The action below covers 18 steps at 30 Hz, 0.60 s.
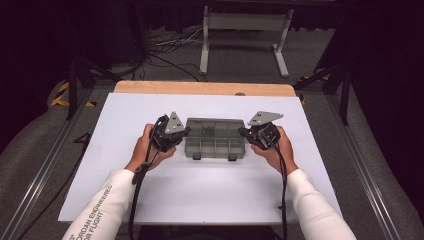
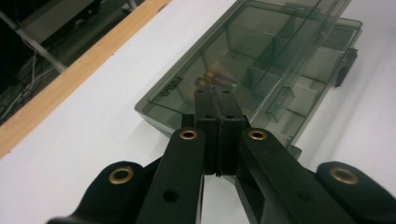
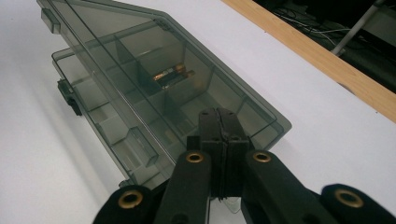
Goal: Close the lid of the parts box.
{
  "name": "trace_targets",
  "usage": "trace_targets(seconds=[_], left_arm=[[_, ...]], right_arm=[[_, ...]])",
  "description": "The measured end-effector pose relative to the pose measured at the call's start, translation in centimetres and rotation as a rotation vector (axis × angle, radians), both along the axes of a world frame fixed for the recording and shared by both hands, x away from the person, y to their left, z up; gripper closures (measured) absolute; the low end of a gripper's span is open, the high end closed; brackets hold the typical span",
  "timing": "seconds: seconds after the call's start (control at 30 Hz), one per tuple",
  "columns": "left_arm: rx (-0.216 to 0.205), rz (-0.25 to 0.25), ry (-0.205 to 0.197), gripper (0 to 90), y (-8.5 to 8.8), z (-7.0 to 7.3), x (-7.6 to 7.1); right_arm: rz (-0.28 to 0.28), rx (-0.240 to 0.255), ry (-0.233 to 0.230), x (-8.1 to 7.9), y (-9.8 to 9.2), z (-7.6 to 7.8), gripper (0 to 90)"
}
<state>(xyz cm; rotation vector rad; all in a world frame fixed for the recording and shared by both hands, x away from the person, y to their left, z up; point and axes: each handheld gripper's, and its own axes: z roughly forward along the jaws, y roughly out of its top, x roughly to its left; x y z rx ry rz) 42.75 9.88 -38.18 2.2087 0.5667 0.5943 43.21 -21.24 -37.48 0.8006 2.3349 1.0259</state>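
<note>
Jaws pressed flat together on both sides, nothing between them: the left gripper [image 2: 218, 119] sits at the left end of the smoky clear organiser box [image 1: 214, 138], and the right gripper [image 3: 219, 133] mirrors it at the right end, each closed tip resting at or just over the box's short edge. The box lies mid-table on the white tabletop [image 1: 150, 195], long side towards the person, with its two dark latches [image 1: 196, 156] on the near edge. From the gripper views the lid [image 3: 140, 51] looks lifted a little along the latch side, a gap showing above the tray's rim, so my read is that the latches are already off and the lid is only partly up, not swung back. Inside, the dividers stand in place and most compartments look bare; one far-row compartment holds a few small brass-coloured cylinders [image 3: 170, 74], batteries by the look of them. So the opening seems begun but not finished: the lid has yet to go fully over, and the contents lie untouched.
</note>
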Motion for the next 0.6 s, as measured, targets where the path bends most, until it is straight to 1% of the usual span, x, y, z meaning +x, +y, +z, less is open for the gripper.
trace_targets(seconds=[0.03,0.07,0.1,0.13,0.2,0.27,0.37,0.4,0.43,0.47,0.53,0.6], left_arm=[[0.000,0.001,-0.003,89.5,0.0,-0.1,0.0],[-0.003,-0.002,0.003,89.5,0.0,-0.3,-0.1],[-0.002,-0.004,0.001,89.5,0.0,-0.4,-0.1],[-0.004,-0.016,-0.003,89.5,-0.1,-0.5,-0.2],[-0.010,-0.017,-0.005,89.5,-0.2,-0.7,-0.4],[-0.014,-0.022,-0.008,89.5,-0.4,-1.0,-0.6],[-0.009,-0.031,-0.014,89.5,-0.6,-1.4,-0.8],[-0.007,-0.041,-0.008,89.5,-0.6,-1.7,-0.8],[0.007,-0.045,-0.015,89.5,-0.7,-2.0,-0.9],[0.011,-0.048,-0.018,89.5,-0.7,-2.1,-0.9],[0.001,-0.047,-0.010,89.5,-0.7,-2.6,-1.0],[0.000,-0.048,-0.006,89.5,-0.7,-3.0,-1.0]], right_arm=[[-0.001,-0.002,0.002,0.0,0.0,-0.2,90.0],[-0.002,0.000,0.004,-0.1,0.0,-0.3,90.0],[-0.004,0.005,0.002,-0.2,0.0,-0.5,90.0],[-0.002,0.007,-0.001,-0.3,0.0,-0.7,90.0],[0.001,0.006,-0.001,-0.5,0.1,-1.2,90.0],[0.004,-0.006,-0.008,-0.7,0.2,-1.6,90.0],[0.004,0.008,-0.005,-0.8,0.1,-2.0,90.0],[0.004,0.007,-0.004,-0.8,0.1,-2.1,90.0],[0.008,0.004,0.000,-0.9,0.1,-2.2,90.0],[0.012,0.007,0.007,-0.9,0.1,-2.5,90.0],[0.014,-0.005,0.006,-1.0,0.1,-2.9,90.0],[0.015,-0.003,0.010,-1.0,0.0,-3.2,90.0]])
